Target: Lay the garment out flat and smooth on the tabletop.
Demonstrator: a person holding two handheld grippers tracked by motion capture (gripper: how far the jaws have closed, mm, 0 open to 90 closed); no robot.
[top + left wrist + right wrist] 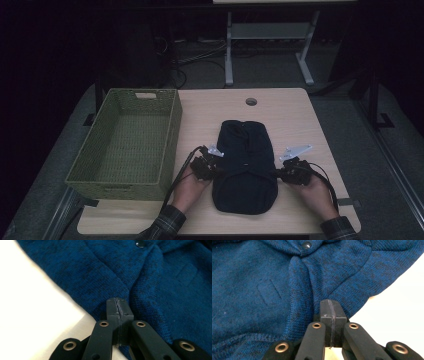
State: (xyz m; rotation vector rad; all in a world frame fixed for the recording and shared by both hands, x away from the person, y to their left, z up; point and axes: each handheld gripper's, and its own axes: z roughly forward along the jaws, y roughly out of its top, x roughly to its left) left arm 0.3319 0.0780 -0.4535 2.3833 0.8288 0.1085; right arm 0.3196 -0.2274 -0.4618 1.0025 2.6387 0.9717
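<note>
On the table's left third I see the green woven basket (125,145), well apart from my work. Just right of it my left gripper (214,167), jaws pressed together, meets the left edge of the dark blue knitted garment (246,165), whose long axis runs away from me. My right gripper (280,173), likewise closed, flanks the opposite edge, equally near; whether either pinches cloth I cannot tell.

One garment (246,165), one basket (125,145), two tools.
</note>
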